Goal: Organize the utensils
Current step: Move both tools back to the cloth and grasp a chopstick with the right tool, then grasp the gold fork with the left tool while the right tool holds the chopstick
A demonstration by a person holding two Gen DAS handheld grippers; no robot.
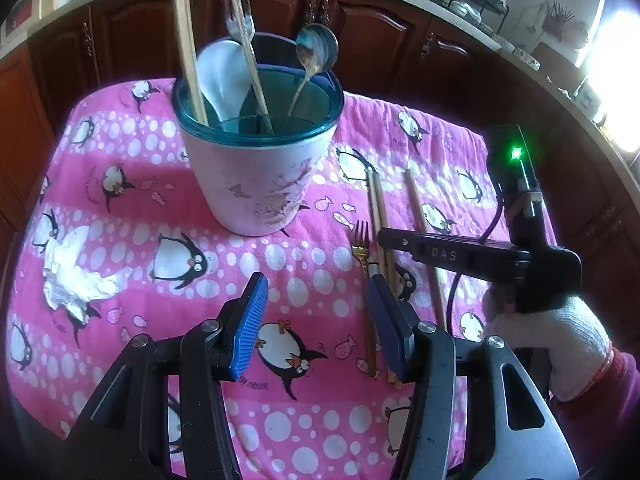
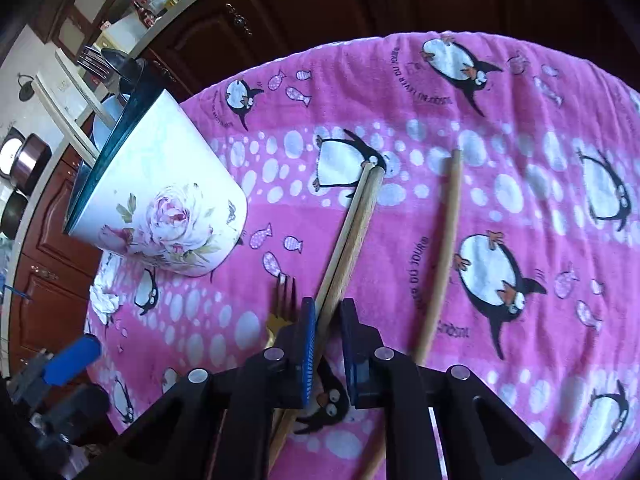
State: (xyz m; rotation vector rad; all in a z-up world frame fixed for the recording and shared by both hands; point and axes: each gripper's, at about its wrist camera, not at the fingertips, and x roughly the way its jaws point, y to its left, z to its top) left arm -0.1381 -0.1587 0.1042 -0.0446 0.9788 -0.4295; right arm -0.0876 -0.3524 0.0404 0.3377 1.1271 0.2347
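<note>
clearly the thing in hand is the pair of wooden chopsticks [image 2: 352, 232] lying side by side on the pink penguin cloth [image 2: 520, 128], to the right of the floral utensil cup [image 2: 168, 204] and just right of the gold fork [image 2: 285, 296]. a third chopstick [image 2: 440, 256] lies apart, further right. these sticks look light, stiff and smooth, so i judge they will roll or scissor apart if pinched unevenly; the sensible hold is across both at once, near mid-length or a little toward the near end, so they lift level and can be tipped upright into the cup. the soft cloth gives under the pads, which should help the lower edges get beneath the round wood.

the right gripper [image 2: 327, 344] reaches in low from the near right side, angled down toward the cloth, its blue pads [image 2: 308, 344] straddling the pair with a narrow gap. the left pad seems to touch the sticks, the right one stands a little off, so it is not yet clamped. the gloved right hand [image 1: 560, 344] holds its handle.

the left gripper [image 1: 316, 320] hovers above the near middle of the cloth, wide apart and holding nothing, pointing at the cup. that cup already holds a white spoon [image 1: 222, 80], a metal spoon [image 1: 316, 46], a fork and wooden sticks. a crumpled tissue [image 1: 76, 276] lies at the left.
</note>
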